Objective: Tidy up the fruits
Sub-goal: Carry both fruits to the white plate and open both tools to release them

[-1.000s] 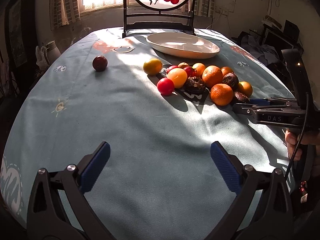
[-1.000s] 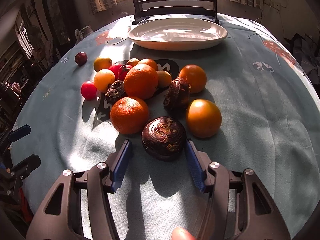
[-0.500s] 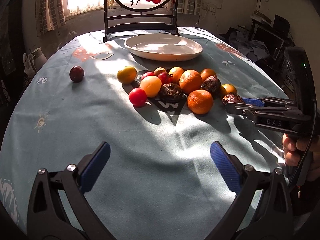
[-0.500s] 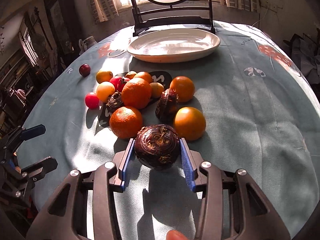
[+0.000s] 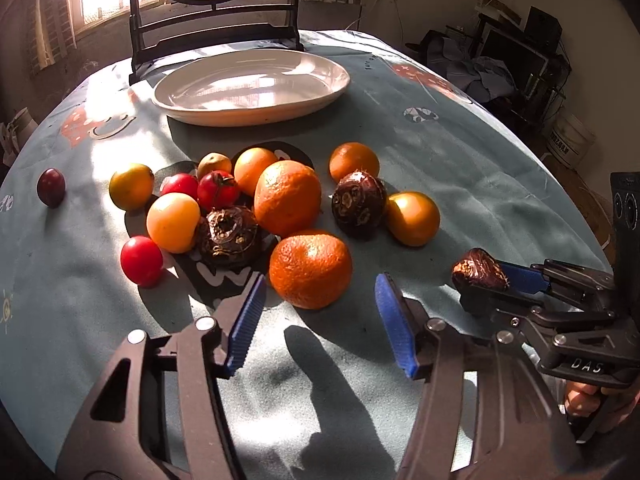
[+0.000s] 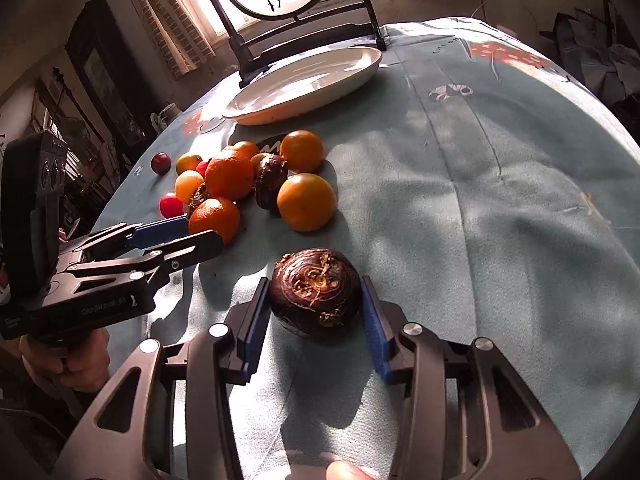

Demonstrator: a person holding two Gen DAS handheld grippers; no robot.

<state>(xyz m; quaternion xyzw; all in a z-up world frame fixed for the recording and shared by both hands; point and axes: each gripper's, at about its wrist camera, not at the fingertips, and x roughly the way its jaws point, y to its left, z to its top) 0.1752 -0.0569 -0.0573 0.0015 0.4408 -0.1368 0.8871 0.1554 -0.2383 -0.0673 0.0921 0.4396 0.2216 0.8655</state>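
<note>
A heap of oranges, red and yellow tomatoes and dark brown knobbly fruits lies on the blue tablecloth (image 5: 460, 160). Behind it stands a white oval plate (image 5: 256, 118) (image 6: 248, 118). My right gripper (image 6: 315, 286) (image 5: 484, 282) is shut on one dark brown fruit (image 6: 314, 296) (image 5: 478, 270), held apart from the heap on its right. My left gripper (image 5: 318, 324) (image 6: 202, 232) points at the nearest orange (image 5: 310, 270) (image 6: 214, 218). Its jaws are closing; the orange sits just ahead of the tips and the pads do not touch it.
A dark plum (image 5: 51, 187) lies alone at the far left. A black chair (image 5: 216, 36) with a round painted panel stands behind the plate. Boxes and cloths crowd the room at right (image 5: 516, 60). A hand (image 6: 76, 364) grips the left tool's handle.
My left gripper has moved forward up to the fruit heap and its jaws have narrowed. My right gripper has shut on the dark brown fruit and drawn it away from the heap.
</note>
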